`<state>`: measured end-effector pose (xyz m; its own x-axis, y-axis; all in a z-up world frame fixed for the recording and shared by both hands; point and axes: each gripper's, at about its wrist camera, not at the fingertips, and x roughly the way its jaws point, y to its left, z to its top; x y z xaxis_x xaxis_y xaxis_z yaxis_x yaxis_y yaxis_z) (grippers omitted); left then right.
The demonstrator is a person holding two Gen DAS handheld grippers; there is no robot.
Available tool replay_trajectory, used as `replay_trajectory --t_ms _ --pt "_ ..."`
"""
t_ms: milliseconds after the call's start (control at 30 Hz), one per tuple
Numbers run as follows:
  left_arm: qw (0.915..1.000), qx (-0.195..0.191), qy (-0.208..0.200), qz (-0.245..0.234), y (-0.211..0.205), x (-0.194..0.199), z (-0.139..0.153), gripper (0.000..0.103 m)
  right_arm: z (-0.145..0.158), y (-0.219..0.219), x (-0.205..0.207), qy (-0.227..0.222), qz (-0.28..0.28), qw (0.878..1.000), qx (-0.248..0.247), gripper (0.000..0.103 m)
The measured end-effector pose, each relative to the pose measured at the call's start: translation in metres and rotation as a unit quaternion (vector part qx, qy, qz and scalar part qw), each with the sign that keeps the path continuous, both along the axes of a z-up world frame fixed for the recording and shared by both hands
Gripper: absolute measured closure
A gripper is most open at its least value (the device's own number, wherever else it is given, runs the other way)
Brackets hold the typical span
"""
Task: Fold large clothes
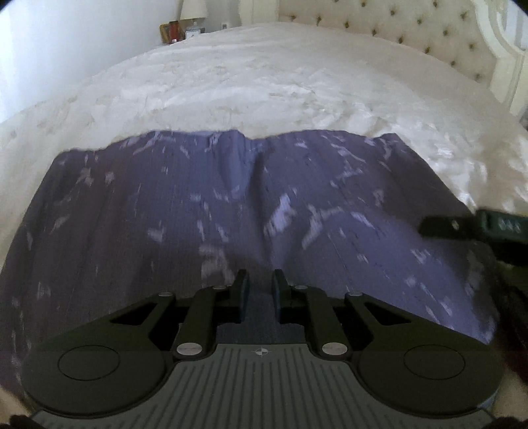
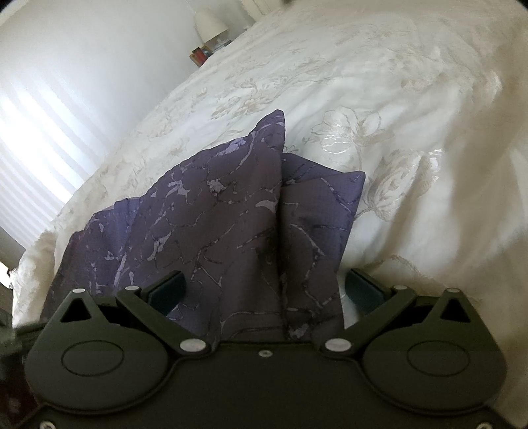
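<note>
My purple garment [image 1: 231, 204] is a thin woven cloth, dusky violet with paler lilac streaks and fine dark veins running through it like marble. It lies on the bed [image 1: 264, 82], whose cover is a white, slightly glossy fabric with raised flower patterns. Behind the bed, at the far right, stands a cream tufted headboard [image 1: 412, 29] with small dark buttons; at the far left a lamp [image 1: 194, 10] sits beside a few small things I cannot make out.

My left claw [image 1: 259, 293] is nearly pressed together, its two black fingers with blue pads standing close on either side of a narrow strip of the cloth, pinching the near edge. From there the garment spreads away from me as a broad, gently rippled sheet with one soft ridge running up its middle, ending in an uneven far edge on the bed cover. This view is blurred.

My right claw [image 2: 264, 290] is spread wide, the pads not pressing on anything. The garment lies between and beyond its fingers, drawn up into two pointed peaks with a deep crease between them, the left peak taller. In the left view, this claw shows at the right edge, over the cloth's right border.
</note>
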<state>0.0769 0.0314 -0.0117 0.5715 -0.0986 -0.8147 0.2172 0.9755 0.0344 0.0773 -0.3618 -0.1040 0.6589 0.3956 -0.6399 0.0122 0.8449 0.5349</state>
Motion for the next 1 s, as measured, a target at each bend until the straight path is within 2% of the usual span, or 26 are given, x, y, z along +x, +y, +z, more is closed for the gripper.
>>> replay_trajectory --t_ms 167,367,433,467,500,533,567,600,667,733,800,900,1000 --pt "0.9998 -0.018 0.001 0.001 0.011 -0.023 -0.004 0.088 0.001 -0.010 -0.003 0.009 -0.008 0.999 0.042 0.000" --pt "0.9998 -0.021 0.000 0.007 0.010 -0.022 -0.013 0.088 0.000 -0.016 -0.006 0.025 -0.006 0.995 0.093 0.000" --pt "0.9997 -0.025 -0.002 0.008 0.010 -0.022 -0.014 0.088 0.001 -0.016 -0.007 0.029 0.005 0.994 0.101 0.012" --pt "0.9996 -0.027 -0.003 0.008 0.010 -0.023 -0.014 0.088 0.001 -0.015 -0.006 0.032 0.014 0.994 0.104 0.041" --pt "0.9995 -0.030 -0.004 0.008 0.011 -0.022 -0.015 0.088 0.001 -0.015 -0.006 0.040 0.016 0.994 0.104 0.052" --pt "0.9994 -0.033 -0.004 0.007 0.013 -0.023 -0.015 0.088 0.002 -0.015 -0.007 0.041 0.011 0.994 0.102 0.054" --pt "0.9993 -0.037 -0.003 0.005 0.014 -0.023 -0.014 0.088 0.004 -0.016 -0.008 0.039 0.010 0.993 0.107 0.064" --pt "0.9992 -0.040 -0.001 0.003 0.017 -0.024 -0.012 0.088 0.008 -0.017 -0.010 0.037 0.008 0.992 0.118 0.069" --pt "0.9986 -0.052 -0.004 0.005 0.023 -0.029 -0.002 0.088 0.021 -0.018 -0.014 0.027 0.005 0.991 0.131 0.072" --pt "0.9977 -0.063 -0.024 -0.003 0.031 -0.038 0.007 0.088 0.039 -0.014 -0.017 0.017 0.012 0.991 0.133 0.073" --pt "0.9974 -0.063 -0.032 -0.014 0.037 -0.044 0.009 0.087 0.062 -0.004 -0.017 0.004 0.025 0.991 0.130 0.073" --pt "0.9974 -0.069 0.006 -0.018 0.049 -0.038 -0.012 0.087 0.094 0.021 -0.012 -0.013 0.049 0.989 0.138 0.073" --pt "0.9944 -0.105 0.016 -0.003 0.066 -0.034 -0.010 0.087 0.119 0.055 -0.005 -0.025 0.083 0.983 0.162 0.073"
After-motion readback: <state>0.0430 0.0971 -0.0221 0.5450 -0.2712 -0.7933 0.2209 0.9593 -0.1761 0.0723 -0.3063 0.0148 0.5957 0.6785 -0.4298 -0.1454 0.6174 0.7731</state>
